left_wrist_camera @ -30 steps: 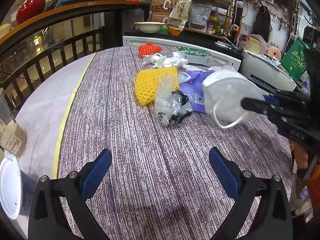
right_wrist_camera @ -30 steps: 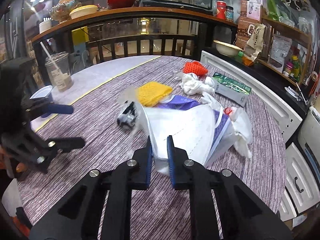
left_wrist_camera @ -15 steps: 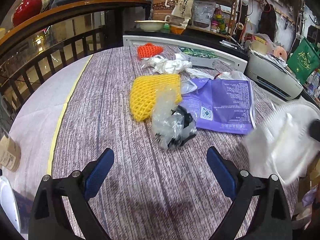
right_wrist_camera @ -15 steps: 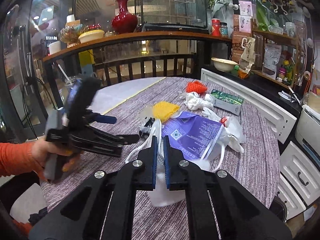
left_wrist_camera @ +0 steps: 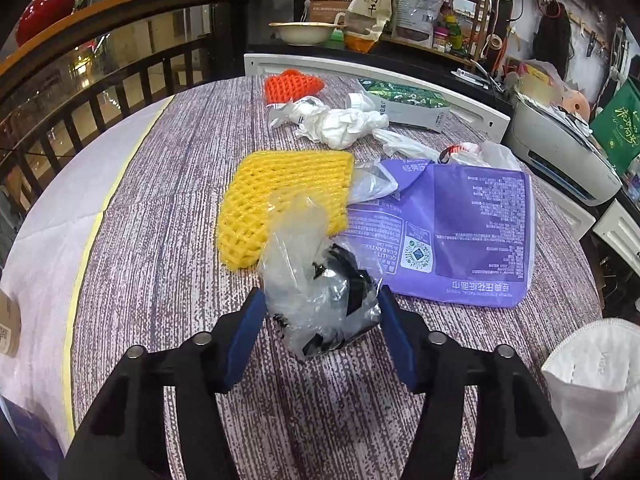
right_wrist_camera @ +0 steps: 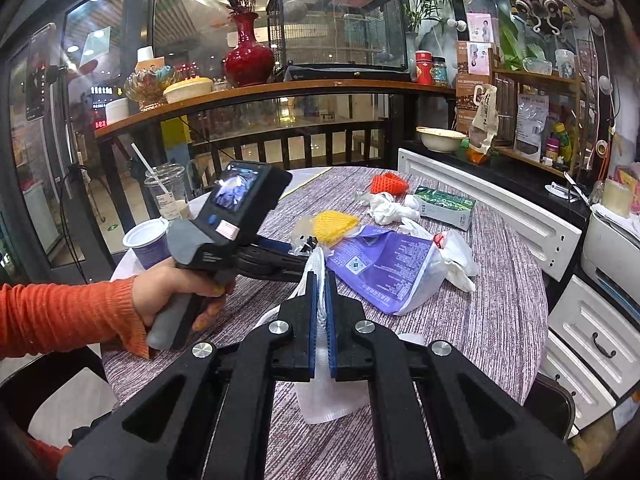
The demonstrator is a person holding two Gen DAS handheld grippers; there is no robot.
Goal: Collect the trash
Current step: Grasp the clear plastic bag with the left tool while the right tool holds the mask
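My left tool (left_wrist_camera: 320,312) is closing around a crumpled clear wrapper (left_wrist_camera: 320,296) with black inside, lying on the table (left_wrist_camera: 160,264) beside yellow foam netting (left_wrist_camera: 280,200). A purple pouch (left_wrist_camera: 472,232) reads "QUALITY GUARANTEED". My right tool (right_wrist_camera: 320,280) grips a white mask (right_wrist_camera: 328,400), which lay on the pouch a second ago and is now lifted clear.

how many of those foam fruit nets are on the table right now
2. The yellow foam net lies mid-table, partly under the clear plastic wrapper. The orange foam net lies at the far edge, behind the crumpled white bag. Others may hide under the litter.
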